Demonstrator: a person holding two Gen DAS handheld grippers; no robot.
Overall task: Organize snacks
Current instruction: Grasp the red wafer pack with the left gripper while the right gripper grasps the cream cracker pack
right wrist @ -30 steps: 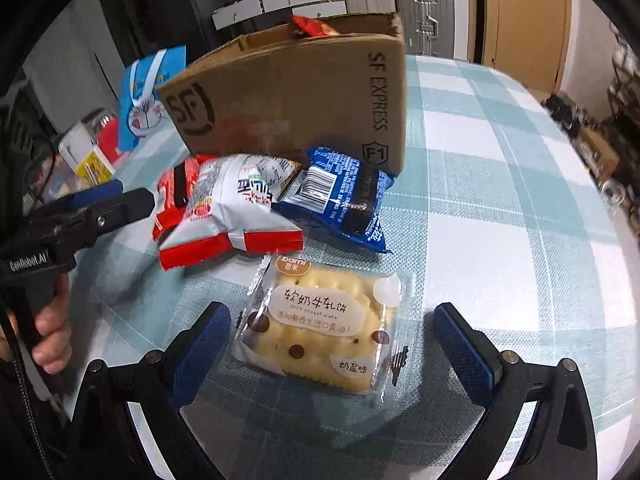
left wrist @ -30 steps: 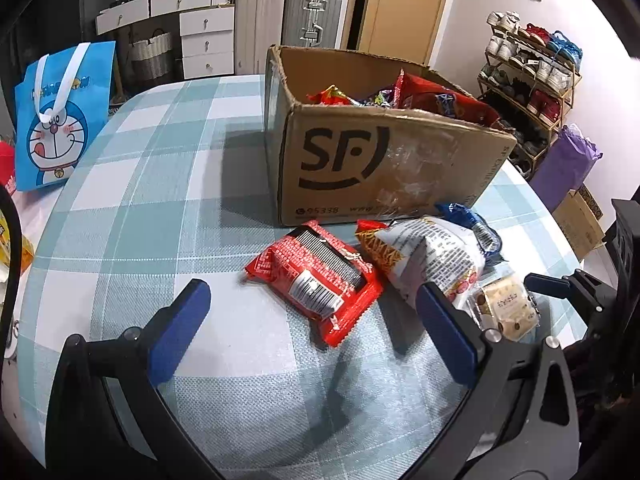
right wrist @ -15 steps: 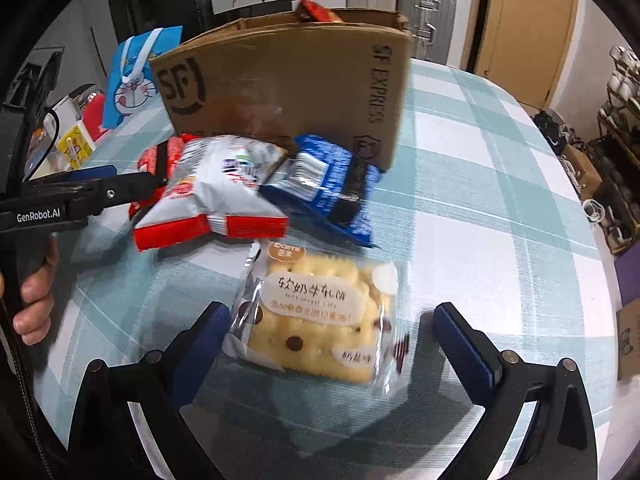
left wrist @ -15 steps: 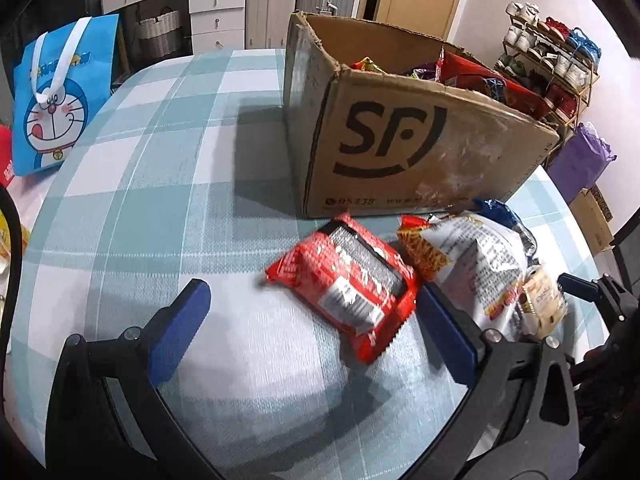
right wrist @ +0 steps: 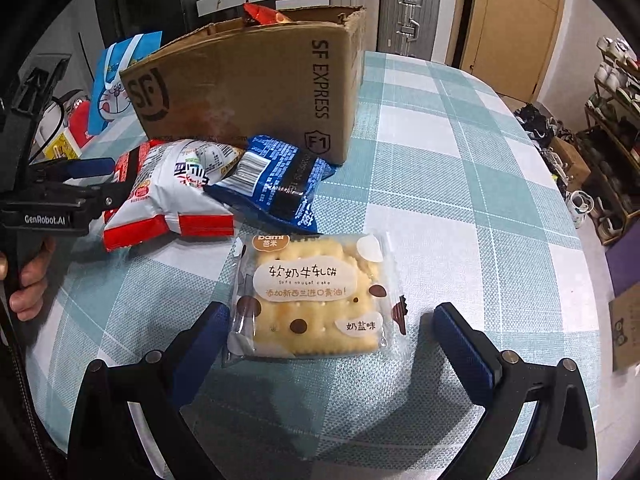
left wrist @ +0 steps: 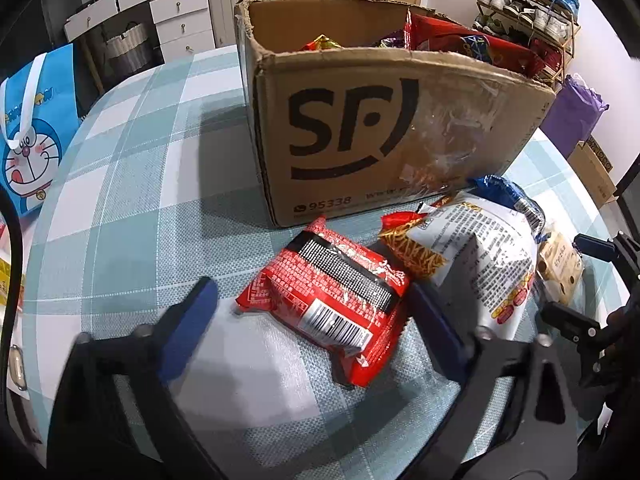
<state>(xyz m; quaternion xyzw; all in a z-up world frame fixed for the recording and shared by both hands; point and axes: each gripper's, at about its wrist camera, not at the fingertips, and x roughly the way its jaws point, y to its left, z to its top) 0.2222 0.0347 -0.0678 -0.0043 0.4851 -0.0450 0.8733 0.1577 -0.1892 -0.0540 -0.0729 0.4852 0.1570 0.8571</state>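
A red snack packet lies on the checked tablecloth between the wide-open fingers of my left gripper, which is empty. Beside it lie a white and red bag and a blue packet. A clear cracker pack lies between the open fingers of my right gripper, also empty. The white bag and blue packet lie beyond it. An open SF cardboard box with several snacks inside stands behind; it also shows in the right wrist view.
A blue Doraemon bag stands at the table's left edge. The left gripper and the hand holding it show at the left of the right wrist view. Suitcases, drawers and a shoe rack stand beyond the table.
My left gripper has moved forward and down over the red packet, which now sits between its fingers. My right gripper has closed in on the cracker pack. Both stay open.
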